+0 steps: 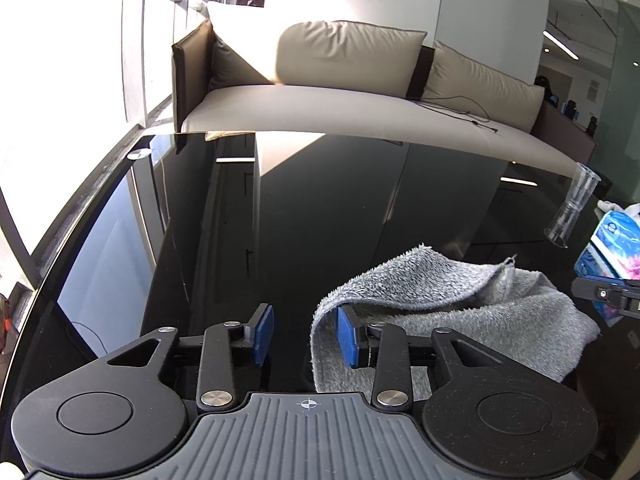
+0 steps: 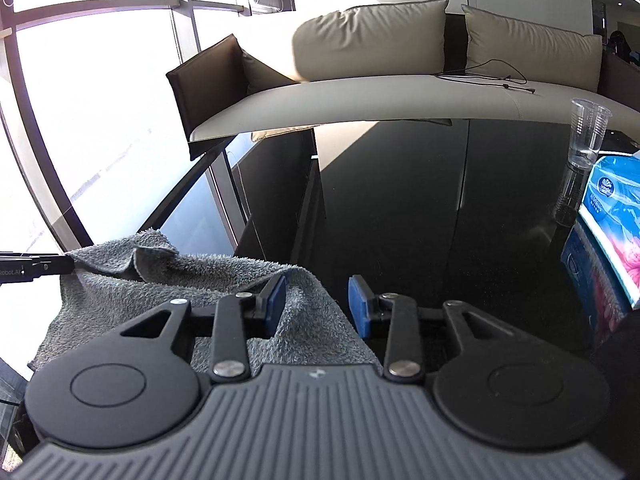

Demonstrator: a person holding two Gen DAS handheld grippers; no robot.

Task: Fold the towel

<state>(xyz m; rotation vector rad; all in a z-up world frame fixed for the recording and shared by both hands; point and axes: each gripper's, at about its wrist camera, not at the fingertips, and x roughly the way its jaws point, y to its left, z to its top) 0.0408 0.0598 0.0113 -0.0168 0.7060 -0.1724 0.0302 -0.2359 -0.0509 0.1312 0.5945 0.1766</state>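
Glossy black glass tabletop [image 1: 320, 220] fills both wrist views, mirroring a beige cushioned sofa [image 1: 352, 104] that stands behind it by bright windows. On the glass lies a rumpled grey terry towel [image 1: 460, 304], bunched and partly doubled over itself, between the two tools.

The left gripper [image 1: 306, 334] has its blue-padded fingers [image 1: 263, 334] spread wide and clamps nothing; its right-hand pad sits under a draped edge of the towel, touching the cloth. The right gripper [image 2: 318, 306] is likewise wide apart with nothing pinched; its left-hand pad [image 2: 276, 306] rests against the towel's raised fold, while the other pad stands over bare glass.

At the table's right side are a clear ribbed plastic cup [image 2: 588, 136] and a blue-and-pink soft tissue pack [image 2: 612, 224], the pack cut off by the frame. Much of the towel's near part is hidden behind the gripper bodies.
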